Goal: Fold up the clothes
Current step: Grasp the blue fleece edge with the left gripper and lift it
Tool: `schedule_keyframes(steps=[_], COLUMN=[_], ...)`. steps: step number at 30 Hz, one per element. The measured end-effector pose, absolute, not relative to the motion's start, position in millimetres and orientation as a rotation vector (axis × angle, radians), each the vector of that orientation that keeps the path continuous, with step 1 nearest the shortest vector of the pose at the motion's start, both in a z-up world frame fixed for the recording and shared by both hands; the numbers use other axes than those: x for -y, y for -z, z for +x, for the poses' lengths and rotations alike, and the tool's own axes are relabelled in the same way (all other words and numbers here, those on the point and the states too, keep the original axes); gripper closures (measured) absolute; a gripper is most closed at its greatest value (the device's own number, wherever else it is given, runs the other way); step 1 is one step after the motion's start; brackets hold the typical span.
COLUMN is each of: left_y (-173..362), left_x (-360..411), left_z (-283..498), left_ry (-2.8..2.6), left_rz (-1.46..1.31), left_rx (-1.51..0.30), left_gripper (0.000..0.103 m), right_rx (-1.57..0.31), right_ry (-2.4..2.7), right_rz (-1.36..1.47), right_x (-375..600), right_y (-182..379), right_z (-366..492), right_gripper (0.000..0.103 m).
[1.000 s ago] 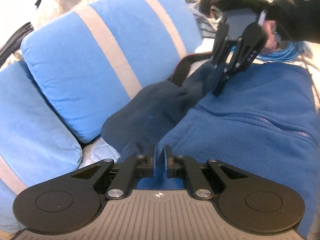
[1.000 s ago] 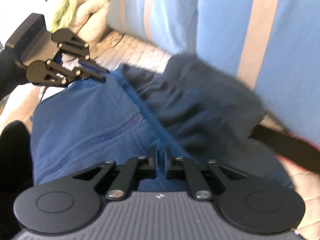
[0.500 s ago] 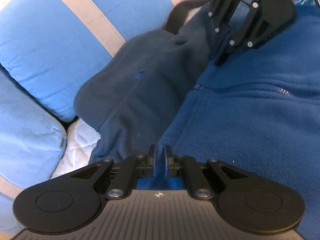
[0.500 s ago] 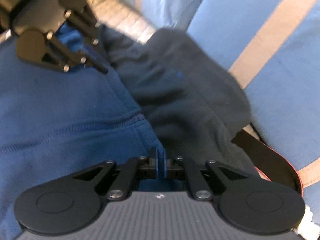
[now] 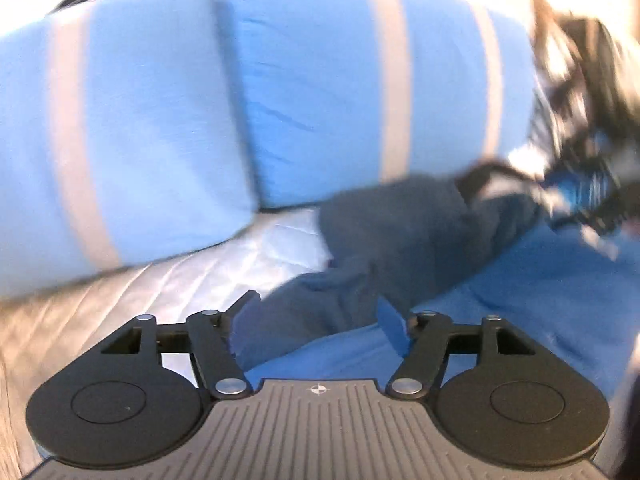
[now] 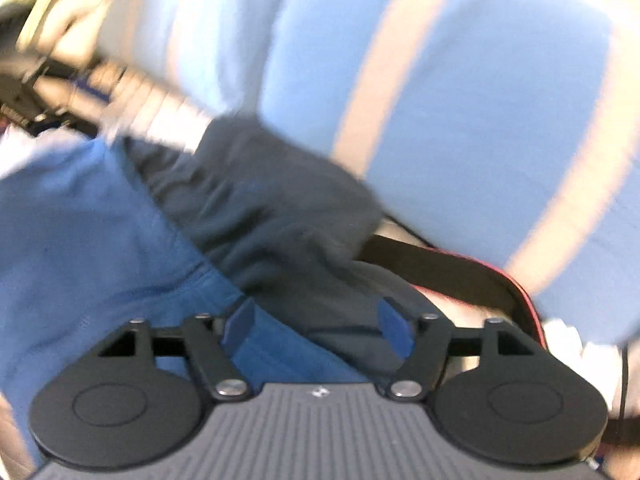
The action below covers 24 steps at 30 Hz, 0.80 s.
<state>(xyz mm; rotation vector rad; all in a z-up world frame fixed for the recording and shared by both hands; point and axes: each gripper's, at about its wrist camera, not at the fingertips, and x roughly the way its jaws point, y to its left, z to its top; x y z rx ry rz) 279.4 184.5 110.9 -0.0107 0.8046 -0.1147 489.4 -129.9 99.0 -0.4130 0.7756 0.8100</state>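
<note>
A royal-blue fleece jacket (image 5: pixel 540 300) with a dark navy lining (image 6: pixel 272 216) is being laid on a pale quilted bedspread (image 5: pixel 160 280), against light-blue striped cushions (image 5: pixel 312 80). One fold appears laid; more seem left. The left gripper (image 5: pixel 318 316) and right gripper (image 6: pixel 318 320) are being opened, nothing pinched between the pads.
</note>
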Motion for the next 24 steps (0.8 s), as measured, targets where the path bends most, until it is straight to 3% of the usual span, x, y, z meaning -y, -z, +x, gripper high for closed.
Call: schedule_keyframes(steps=[7,19,24], left_y=[-79,10,13], left_x=[-266,-303,-303], left_z=[247,246,253], left_ry=[0.011,0.117,0.132], left_rz=[-0.324,-0.825,-0.901], left_rx=[-0.844,-0.872,-0.849], left_gripper=[0.034,0.036,0.052], right_rx=[-0.843,-0.914,-0.921], right_ry=[-0.733,-0.577,-0.56], right_rz=[-0.178,-0.015,-0.023], right_x=[220,287,291], right_y=[-118,-84,-77], right_z=[475,457,454], right_gripper=[0.013,0.013,0.013])
